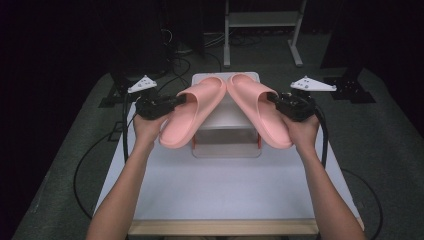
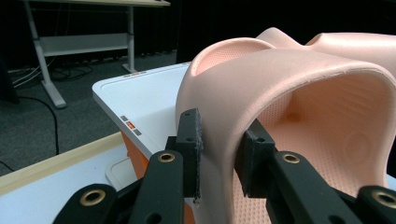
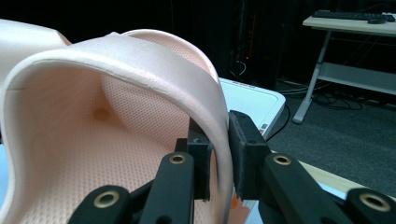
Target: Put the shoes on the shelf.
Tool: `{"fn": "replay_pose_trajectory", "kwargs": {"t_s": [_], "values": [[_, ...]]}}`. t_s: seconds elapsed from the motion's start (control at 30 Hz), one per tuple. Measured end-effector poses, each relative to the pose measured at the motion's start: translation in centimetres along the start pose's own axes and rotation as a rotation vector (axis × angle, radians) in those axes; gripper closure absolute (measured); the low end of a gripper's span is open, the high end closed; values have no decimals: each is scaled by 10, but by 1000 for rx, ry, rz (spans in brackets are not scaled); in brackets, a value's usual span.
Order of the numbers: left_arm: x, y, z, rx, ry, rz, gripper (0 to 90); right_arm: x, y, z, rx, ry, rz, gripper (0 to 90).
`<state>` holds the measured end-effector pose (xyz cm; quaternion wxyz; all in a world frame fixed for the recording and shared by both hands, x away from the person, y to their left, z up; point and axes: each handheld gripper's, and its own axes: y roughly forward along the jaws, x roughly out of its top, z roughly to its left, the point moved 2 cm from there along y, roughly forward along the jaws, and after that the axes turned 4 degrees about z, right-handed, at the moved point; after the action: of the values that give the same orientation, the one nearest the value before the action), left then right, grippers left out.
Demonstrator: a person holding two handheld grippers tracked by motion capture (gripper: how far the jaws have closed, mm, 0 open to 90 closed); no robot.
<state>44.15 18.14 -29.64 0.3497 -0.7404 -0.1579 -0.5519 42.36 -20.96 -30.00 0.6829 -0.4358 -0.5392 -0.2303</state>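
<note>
- Left gripper (image 1: pixel 176 100) clamps the left slipper (image 1: pixel 192 112) by its strap, above the box (image 1: pixel 227 145); toe up and inward.
- Right gripper (image 1: pixel 274 98) clamps the right slipper (image 1: pixel 260 114) likewise; toes nearly meet, heels diverging toward the person.

Both forearms are bare, with no sleeves. The left gripper (image 1: pixel 176 100) and right gripper (image 1: pixel 273 98) are black, each topped by a grey three-cornered plate and trailing a black cable. Their black fingers (image 2: pixel 189 140) carry brass-ringed holes, small screws and dark pads.
</note>
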Motion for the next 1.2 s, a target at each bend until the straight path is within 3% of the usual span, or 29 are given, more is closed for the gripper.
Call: {"fn": "replay_pose_trajectory", "kwargs": {"t_s": [0.23,0.57,1.2], "values": [[0,4,4,2,-9,-3,732,3,5,-1,-9,-2,5,786],[1,13,7,18,15,-8,727,2,11,-5,-23,7,11,786],[2,27,17,40,4,-12,726,0,25,-11,-42,27,7,786]]}}
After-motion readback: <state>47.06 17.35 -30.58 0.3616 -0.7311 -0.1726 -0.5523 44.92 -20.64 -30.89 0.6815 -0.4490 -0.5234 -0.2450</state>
